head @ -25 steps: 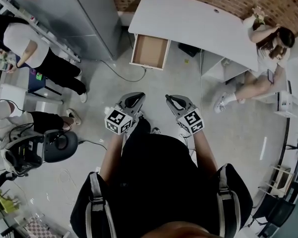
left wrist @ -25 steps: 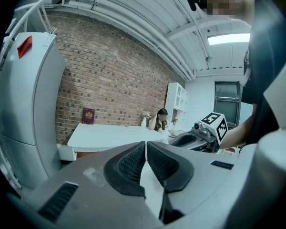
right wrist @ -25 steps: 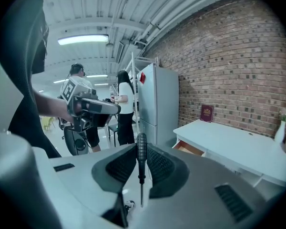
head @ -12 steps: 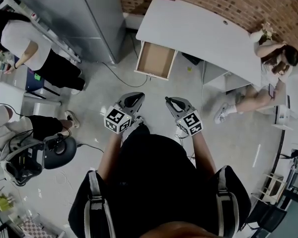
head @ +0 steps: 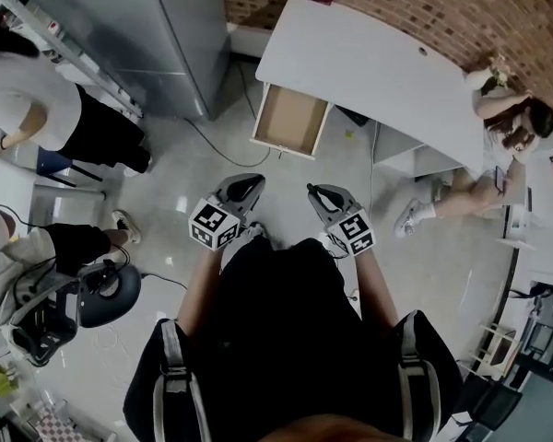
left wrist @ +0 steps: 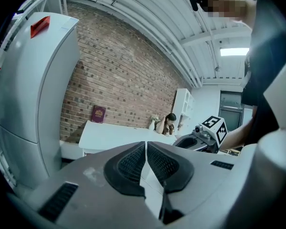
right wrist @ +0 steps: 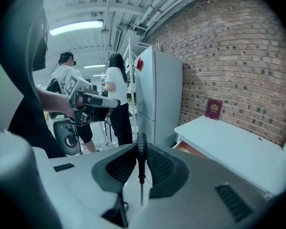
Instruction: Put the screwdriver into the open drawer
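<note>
Beside grey cabinet (head: 166,35), drawer (head: 290,120) hangs open under desk (head: 378,63).

held out ahead of my waist, my two grey plastic two-jaw grippers sit side by side and a little apart, jaws pointing forward. my left gripper (head: 247,184) has its black ribbed pads (left wrist: 132,163) pressed together with nothing between them. my right gripper (head: 319,191) is clamped on a black-handled screwdriver (right wrist: 141,146), its handle at the jaw tips and its thin metal shaft running back toward the gripper's body. a black-and-white marker cube (head: 214,224) rides on the rear of each gripper. my bare forearms (head: 201,288) run back to bent elbows at my sides.
</note>
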Motion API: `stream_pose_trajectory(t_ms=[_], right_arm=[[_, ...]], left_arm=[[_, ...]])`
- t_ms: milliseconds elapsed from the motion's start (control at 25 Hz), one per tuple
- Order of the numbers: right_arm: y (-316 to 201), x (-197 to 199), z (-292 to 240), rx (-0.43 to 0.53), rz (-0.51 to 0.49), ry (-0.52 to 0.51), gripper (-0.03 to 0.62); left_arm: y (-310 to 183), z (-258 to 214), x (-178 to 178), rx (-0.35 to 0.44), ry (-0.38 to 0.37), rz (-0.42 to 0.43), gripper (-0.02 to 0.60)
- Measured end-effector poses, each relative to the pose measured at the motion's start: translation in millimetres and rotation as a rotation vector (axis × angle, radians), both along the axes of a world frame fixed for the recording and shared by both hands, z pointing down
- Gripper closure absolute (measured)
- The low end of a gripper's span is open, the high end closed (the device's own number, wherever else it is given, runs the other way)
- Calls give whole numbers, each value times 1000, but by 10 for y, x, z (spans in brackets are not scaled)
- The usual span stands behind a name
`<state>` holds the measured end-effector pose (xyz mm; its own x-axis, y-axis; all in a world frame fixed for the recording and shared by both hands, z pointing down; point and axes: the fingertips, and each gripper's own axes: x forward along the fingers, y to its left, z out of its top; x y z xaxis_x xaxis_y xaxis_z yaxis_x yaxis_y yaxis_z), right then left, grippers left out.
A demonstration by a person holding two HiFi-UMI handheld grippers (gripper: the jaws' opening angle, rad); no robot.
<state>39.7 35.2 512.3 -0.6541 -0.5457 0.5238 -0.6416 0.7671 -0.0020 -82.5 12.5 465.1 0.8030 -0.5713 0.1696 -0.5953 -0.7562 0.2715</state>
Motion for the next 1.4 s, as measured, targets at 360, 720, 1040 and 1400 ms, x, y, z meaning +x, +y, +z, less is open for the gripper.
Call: stream_pose_trajectory(t_ms=[360, 720, 1040, 1400], right_arm=[[-459, -30, 89, -19, -78, 4, 471], [-1062, 159, 250, -75, -232, 36, 471], [-1673, 522, 609, -173, -323, 83, 471], [-1954, 661, 1431, -301, -375, 120, 471]], left_arm=[[-322, 22, -195, -9, -9, -105, 558], [-822, 103, -184, -39, 0, -288, 558], [-1207, 274, 13, -111, -27, -379, 558], [-1190, 747, -39, -267, -120, -406, 558]])
